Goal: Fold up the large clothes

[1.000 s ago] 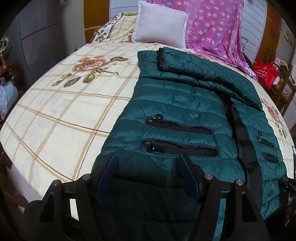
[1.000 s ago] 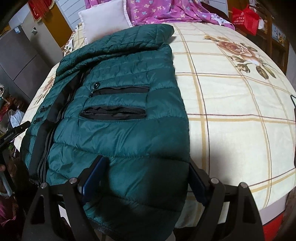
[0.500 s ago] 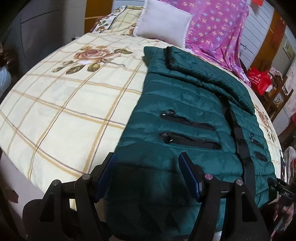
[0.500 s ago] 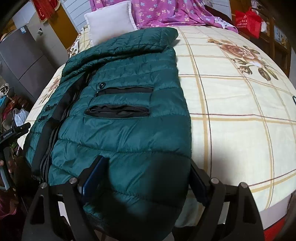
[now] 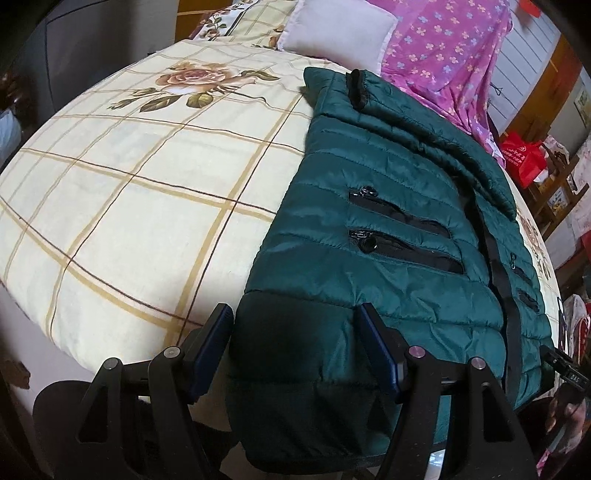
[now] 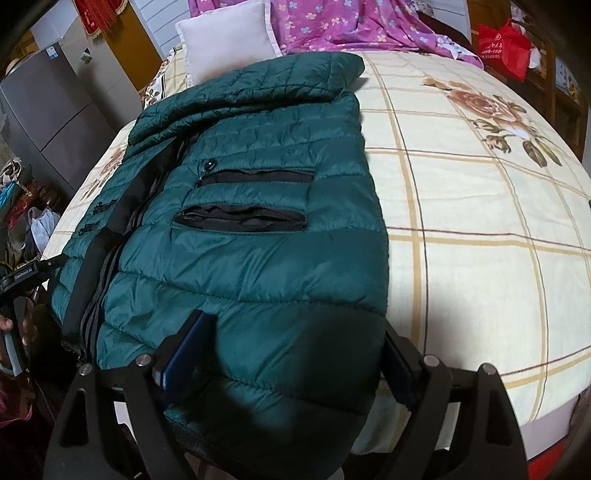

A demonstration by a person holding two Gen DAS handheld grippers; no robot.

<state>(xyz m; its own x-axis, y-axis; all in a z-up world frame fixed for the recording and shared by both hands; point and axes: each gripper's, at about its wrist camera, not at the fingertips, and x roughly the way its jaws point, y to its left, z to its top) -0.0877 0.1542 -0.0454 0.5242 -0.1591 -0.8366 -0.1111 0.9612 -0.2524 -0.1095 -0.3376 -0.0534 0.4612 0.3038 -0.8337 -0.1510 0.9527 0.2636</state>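
A dark green quilted puffer jacket (image 5: 388, 236) lies front-up on the bed, its sleeves folded across the top, its hem hanging over the near edge; it also shows in the right wrist view (image 6: 258, 229). My left gripper (image 5: 295, 347) is open, its blue-padded fingers (image 5: 210, 343) straddling the hem's left corner. My right gripper (image 6: 288, 354) is open, with the hem's right corner between its fingers (image 6: 184, 354). Neither gripper has closed on the cloth.
The bed (image 5: 129, 192) has a cream checked sheet with rose prints. A white pillow (image 5: 336, 29) and a pink floral blanket (image 5: 450, 48) lie at its head. A red bag (image 6: 502, 44) and shelves stand on one side, grey cabinets (image 6: 48, 107) on the other.
Both grippers have drawn back toward the bed's near edge and lowered over the hem. The jacket looks unmoved. Both grippers stayed open.
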